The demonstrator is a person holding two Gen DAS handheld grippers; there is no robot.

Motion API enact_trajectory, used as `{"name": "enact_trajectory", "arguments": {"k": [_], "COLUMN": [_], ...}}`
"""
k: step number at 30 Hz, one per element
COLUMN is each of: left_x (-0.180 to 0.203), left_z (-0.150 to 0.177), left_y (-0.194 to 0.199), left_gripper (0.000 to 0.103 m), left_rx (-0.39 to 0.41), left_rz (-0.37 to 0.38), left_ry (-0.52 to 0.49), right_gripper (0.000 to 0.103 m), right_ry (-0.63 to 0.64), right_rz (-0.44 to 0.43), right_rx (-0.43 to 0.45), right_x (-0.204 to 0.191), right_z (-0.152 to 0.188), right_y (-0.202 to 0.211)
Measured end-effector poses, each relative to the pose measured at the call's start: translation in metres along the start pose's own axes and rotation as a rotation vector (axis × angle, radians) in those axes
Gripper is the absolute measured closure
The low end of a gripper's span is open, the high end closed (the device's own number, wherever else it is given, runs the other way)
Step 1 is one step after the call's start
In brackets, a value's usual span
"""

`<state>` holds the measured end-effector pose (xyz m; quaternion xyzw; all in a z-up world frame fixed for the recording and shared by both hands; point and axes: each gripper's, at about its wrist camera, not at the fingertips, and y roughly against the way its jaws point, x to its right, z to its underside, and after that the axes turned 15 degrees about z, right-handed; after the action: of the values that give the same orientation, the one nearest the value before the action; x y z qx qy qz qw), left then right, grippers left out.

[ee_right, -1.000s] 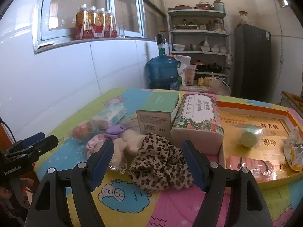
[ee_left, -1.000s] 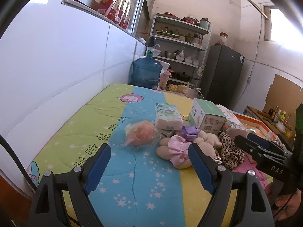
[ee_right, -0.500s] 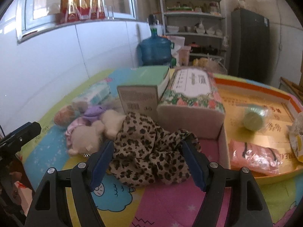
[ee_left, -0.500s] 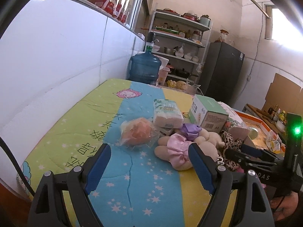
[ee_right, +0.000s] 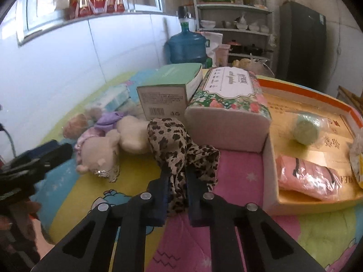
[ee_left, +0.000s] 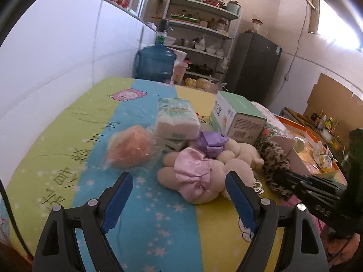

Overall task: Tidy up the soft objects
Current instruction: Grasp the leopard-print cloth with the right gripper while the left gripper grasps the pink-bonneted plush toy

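Leopard-print cloth (ee_right: 179, 140), bunched on the quilted table cover (ee_right: 238, 174), just in front of the floral tissue pack (ee_right: 226, 104) and beside the plush toy (ee_right: 106, 145) — pinched now at its near fold by the right gripper (ee_right: 178, 176), jaws just drawn together with fabric caught between the blue pads. Only a fold taken, by the look of it, with the rest draped loose towards the toy and the tissue pack

Best lifted straight up first, slowly, letting the trailing end peel free rather than dragging sideways: the cream toy lies touching the cloth, and could well be tugged along. Worth watching for slip as well — thin fabric, small bite. Likely destination the orange-rimmed cardboard tray (ee_right: 317, 90) to the right, already holding a pink packet (ee_right: 306, 179) and a green wrapped ball (ee_right: 306, 129); carried high enough to clear the near wall, then lowered onto a bare patch before release

Left gripper (ee_left: 179, 195) spread wide, nothing between the fingers, hovering over the blue stripe just short of the plush toy in its pink dress (ee_left: 195, 174), with the bagged peach-coloured sponge (ee_left: 129, 147) near by — better kept back until the cloth is clear
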<state>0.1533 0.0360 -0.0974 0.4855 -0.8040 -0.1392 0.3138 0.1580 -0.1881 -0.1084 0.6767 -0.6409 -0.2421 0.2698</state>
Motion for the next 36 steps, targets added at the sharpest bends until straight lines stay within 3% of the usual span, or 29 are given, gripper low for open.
{"name": "enact_trajectory", "arguments": {"k": [9,21,22,24,26,30,34,35,36], "left_x": [-0.005,0.006,0.01,0.016,0.025,0.031,0.031,0.034,0.033], "left_z": [-0.005,-0.004,-0.004,-0.005,-0.005,-0.003,0.002,0.003,0.004], "left_y": [-0.023,-0.038,-0.04,-0.039,-0.038,-0.031,-0.011,-0.005,0.002], "left_gripper": [0.019,0.019,0.023,0.044,0.055,0.061,0.065,0.076,0.079], "left_rx": [-0.032,-0.016,-0.014,0.009,0.028,0.052,0.083,0.09,0.1], "left_rz": [0.023,0.055,0.065,0.051,0.024,0.053,0.034,0.027,0.018], "left_ry": [0.07,0.177,0.17,0.138,0.087,0.077,0.073,0.072,0.07], "right_gripper": [0.09,0.09,0.09,0.09,0.09,0.09,0.09,0.09,0.09], "right_ry": [-0.015,-0.035,-0.038,-0.04,-0.043,-0.05,-0.055,-0.054,-0.053], "right_rz": [-0.028,-0.06,-0.059,-0.057,-0.052,-0.048,-0.055,-0.059,-0.062], "right_rx": [0.061,0.063,0.064,0.068,0.073,0.08,0.087,0.09,0.092], "right_x": [0.004,0.005,0.006,0.008,0.012,0.017,0.019,0.018,0.019], "right_z": [0.001,0.004,0.005,0.006,0.006,0.006,0.005,0.005,0.005], "right_y": [0.034,0.036,0.037,0.04,0.043,0.048,0.05,0.05,0.051]}}
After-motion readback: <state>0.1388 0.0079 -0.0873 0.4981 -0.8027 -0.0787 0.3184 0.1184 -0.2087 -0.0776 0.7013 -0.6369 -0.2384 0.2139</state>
